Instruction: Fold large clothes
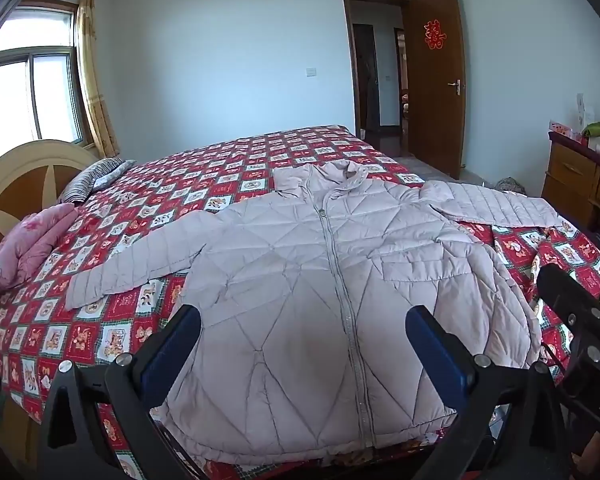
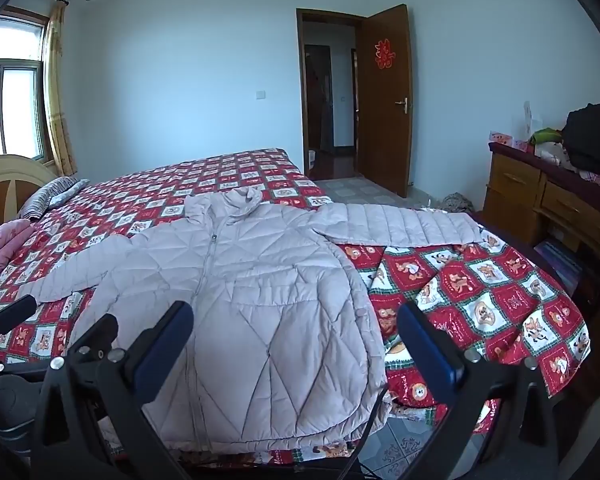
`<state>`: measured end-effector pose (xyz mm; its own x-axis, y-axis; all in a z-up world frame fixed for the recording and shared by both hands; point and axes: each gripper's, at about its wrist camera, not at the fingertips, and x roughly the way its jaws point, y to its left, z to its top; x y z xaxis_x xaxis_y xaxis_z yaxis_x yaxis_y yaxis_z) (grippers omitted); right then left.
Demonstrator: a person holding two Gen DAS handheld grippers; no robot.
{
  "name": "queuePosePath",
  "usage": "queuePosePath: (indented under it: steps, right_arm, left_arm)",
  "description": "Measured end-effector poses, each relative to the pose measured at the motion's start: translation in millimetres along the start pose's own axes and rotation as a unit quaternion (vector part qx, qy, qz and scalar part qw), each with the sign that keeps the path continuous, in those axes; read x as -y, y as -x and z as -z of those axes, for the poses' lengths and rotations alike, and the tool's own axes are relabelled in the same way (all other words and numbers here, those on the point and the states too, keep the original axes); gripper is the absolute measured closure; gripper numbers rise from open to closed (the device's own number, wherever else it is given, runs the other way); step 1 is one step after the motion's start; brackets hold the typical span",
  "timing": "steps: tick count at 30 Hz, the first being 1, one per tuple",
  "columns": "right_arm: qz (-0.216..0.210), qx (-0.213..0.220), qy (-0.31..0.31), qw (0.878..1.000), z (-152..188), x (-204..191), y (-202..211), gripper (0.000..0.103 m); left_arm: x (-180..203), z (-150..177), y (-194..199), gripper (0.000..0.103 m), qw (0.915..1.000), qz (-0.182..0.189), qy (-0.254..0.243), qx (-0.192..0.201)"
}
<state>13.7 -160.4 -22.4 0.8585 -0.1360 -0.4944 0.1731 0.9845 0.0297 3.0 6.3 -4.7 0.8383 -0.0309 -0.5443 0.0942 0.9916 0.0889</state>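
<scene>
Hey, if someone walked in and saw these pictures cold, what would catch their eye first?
First, the pale quilted jacket, zipped and spread flat with both sleeves out, at the near end of the bed. Under it the red checked bedspread with cartoon panels covers the whole bed. Low in each view, the left gripper and right gripper hang open above the jacket's hem, holding nothing.
</scene>
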Motion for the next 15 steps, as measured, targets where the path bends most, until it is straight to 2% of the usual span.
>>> queuePosePath:
  steps: [8,9,15]
  right_arm:
    - [-0.004,0.006,-0.002,1.000,-4,-3,3,0.000]
    - [-0.006,-0.002,-0.010,1.000,0,7,-1,0.000]
    - [-0.005,-0.005,-0.010,1.000,1,5,-4,0.000]
  left_arm:
    - [-3,1,1,0.001,1.0000,0.005,-0.002,-0.001]
    - [-3,0,1,0.001,1.0000,0.005,-0.002,-0.002]
    - [0,-2,-1,0.001,1.0000,0.005,-0.003,-0.003]
